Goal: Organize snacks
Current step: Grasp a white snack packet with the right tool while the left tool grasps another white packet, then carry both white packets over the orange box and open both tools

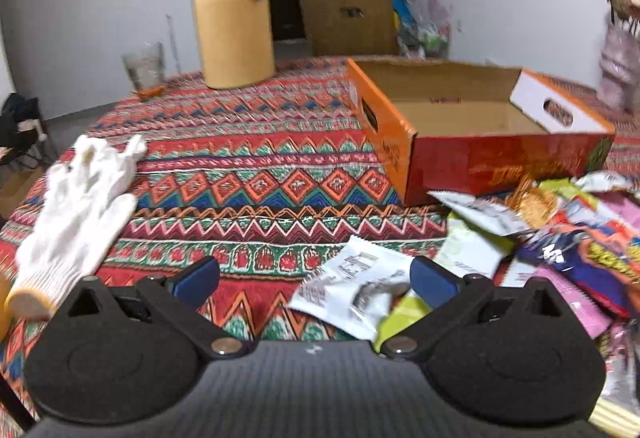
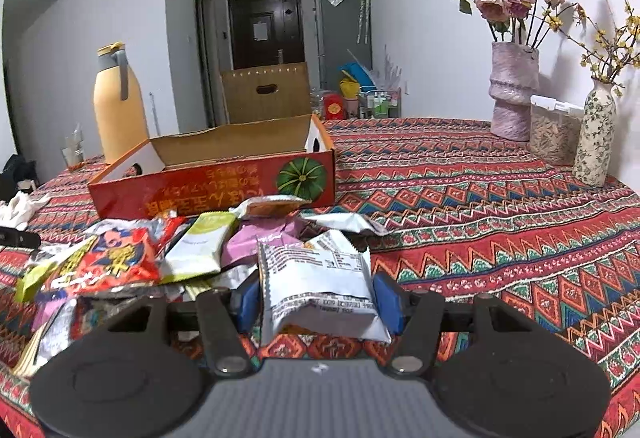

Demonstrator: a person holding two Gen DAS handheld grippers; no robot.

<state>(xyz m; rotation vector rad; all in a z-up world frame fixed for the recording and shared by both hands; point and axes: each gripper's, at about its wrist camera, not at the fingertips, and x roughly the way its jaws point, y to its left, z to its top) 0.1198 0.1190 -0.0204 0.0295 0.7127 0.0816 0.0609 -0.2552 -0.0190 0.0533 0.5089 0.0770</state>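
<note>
A heap of snack packets lies on the patterned tablecloth in front of an open red-orange cardboard box. My right gripper is shut on a white printed snack packet, its blue pads pressing both sides. In the left wrist view the same box sits at the right with an empty bottom, and the heap spreads below it. My left gripper is open, nothing between its pads; a white packet lies just beyond its right finger.
A yellow thermos jug and a glass stand at the table's far side. White gloves lie at the left. Two flower vases and a clear jar stand at the right by the wall.
</note>
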